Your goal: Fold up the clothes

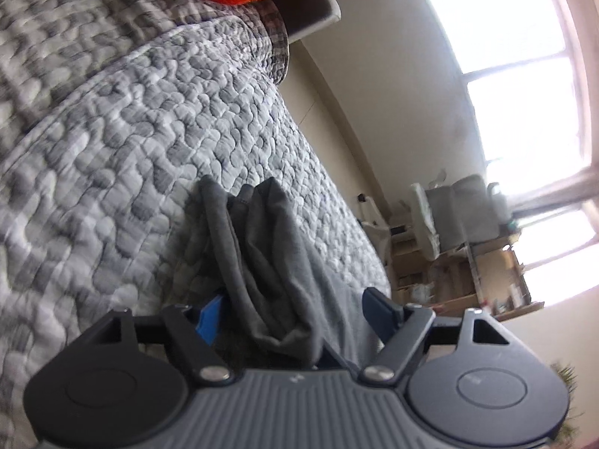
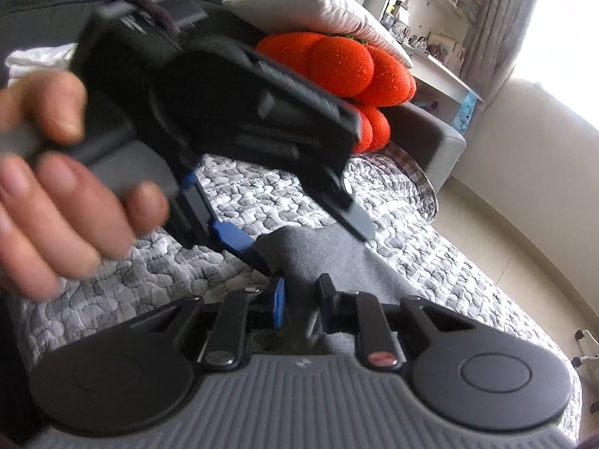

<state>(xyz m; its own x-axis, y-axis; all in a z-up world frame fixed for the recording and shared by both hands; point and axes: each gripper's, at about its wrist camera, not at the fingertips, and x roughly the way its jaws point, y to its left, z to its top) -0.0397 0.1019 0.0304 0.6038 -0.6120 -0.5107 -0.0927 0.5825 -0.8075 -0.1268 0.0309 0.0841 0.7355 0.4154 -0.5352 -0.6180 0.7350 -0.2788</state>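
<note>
A dark grey garment (image 1: pixel 269 262) lies bunched in long folds on the quilted bed cover (image 1: pixel 131 149). My left gripper (image 1: pixel 294 310) stands open around the near end of the bundle, its blue pad (image 1: pixel 209 318) just clear of the cloth. In the right wrist view the same garment (image 2: pixel 337 258) rises in a peak off the bed, and my right gripper (image 2: pixel 302 297) is shut on its near edge, the fingers close together with cloth between them. A hand (image 2: pixel 56 194) holds the left gripper (image 2: pixel 310 247) just above and behind, its fingers straddling that peak.
An orange plush cushion (image 2: pixel 337 67) and a white pillow (image 2: pixel 310 11) sit at the head of the bed. The bed edge drops to a pale floor (image 2: pixel 505 224) on the right. Shelves (image 2: pixel 441 7), stacked boxes (image 1: pixel 449 262) and a bright window (image 1: pixel 505 56) stand beyond.
</note>
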